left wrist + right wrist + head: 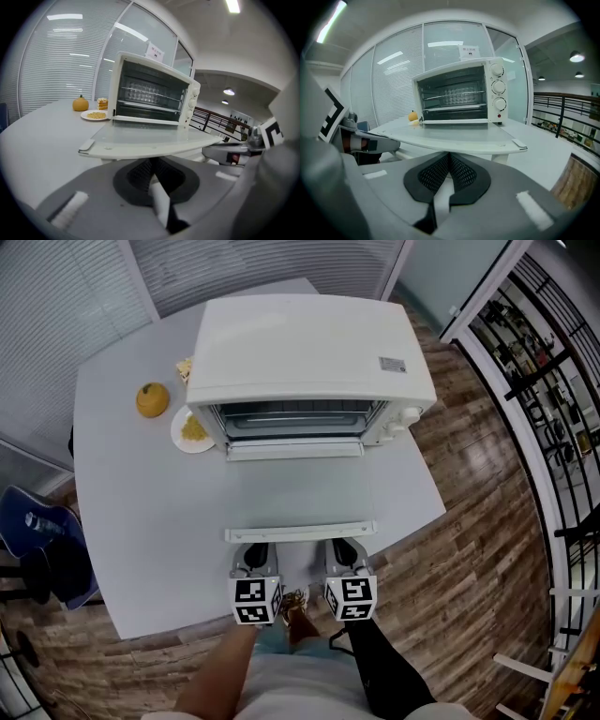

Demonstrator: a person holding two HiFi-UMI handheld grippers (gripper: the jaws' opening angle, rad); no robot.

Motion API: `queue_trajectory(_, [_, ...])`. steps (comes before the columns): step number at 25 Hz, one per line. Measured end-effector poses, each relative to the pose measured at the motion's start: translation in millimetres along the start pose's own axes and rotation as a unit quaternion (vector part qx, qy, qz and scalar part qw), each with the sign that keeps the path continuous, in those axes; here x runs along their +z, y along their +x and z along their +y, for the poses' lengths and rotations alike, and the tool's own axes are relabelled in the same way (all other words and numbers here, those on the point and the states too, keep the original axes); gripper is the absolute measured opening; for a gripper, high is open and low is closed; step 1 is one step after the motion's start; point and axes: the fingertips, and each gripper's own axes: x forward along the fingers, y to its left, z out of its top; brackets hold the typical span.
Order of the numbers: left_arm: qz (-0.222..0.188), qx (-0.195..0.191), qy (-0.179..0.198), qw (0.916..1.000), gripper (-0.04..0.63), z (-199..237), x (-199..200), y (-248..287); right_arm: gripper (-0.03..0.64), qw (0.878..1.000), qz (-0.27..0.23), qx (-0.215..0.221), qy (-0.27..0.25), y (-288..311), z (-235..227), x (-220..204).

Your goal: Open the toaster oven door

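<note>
The white toaster oven (pixel 309 352) stands at the back of the grey table (pixel 141 521). Its glass door (pixel 300 491) lies folded down flat, with the handle bar (pixel 300 532) at its near edge and the wire rack inside showing. My left gripper (pixel 255 554) and right gripper (pixel 345 551) sit side by side just short of the handle, below its edge. In the left gripper view, the gripper (pixel 151 165) is shut and empty under the door (pixel 150 140). The right gripper (pixel 449 163) in its own view is likewise shut with nothing held, and the door (pixel 454 136) is ahead.
An orange fruit (pixel 153 399), a small plate of food (pixel 192 430) and a slice of cake (pixel 184 369) lie left of the oven. A blue chair (pixel 42 540) stands off the table's left. The table's front edge is right behind my grippers. Black railings (pixel 553 409) run along the right.
</note>
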Motion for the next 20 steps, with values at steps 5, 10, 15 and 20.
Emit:
queue_trajectory(5, [0.004, 0.005, 0.002, 1.0, 0.057, 0.3, -0.9, -1.2, 0.002, 1.0, 0.005, 0.007, -0.004, -0.2, 0.7, 0.0])
queue_trajectory(10, [0.01, 0.009, 0.011, 0.9999, 0.057, -2.3, -5.4, -13.8, 0.003, 1.0, 0.013, 0.009, -0.011, -1.1, 0.4, -1.5])
queue_trajectory(15, [0.015, 0.003, 0.023, 0.9996, 0.057, -5.1, -16.3, -17.2, 0.003, 0.999, 0.037, 0.005, -0.036, 0.3, 0.9, -11.0])
queue_trajectory(20, [0.022, 0.009, 0.025, 0.9994, 0.057, -2.5, -18.9, -18.2, 0.002, 0.998, 0.056, 0.001, -0.032, 2.0, 0.7, -15.1])
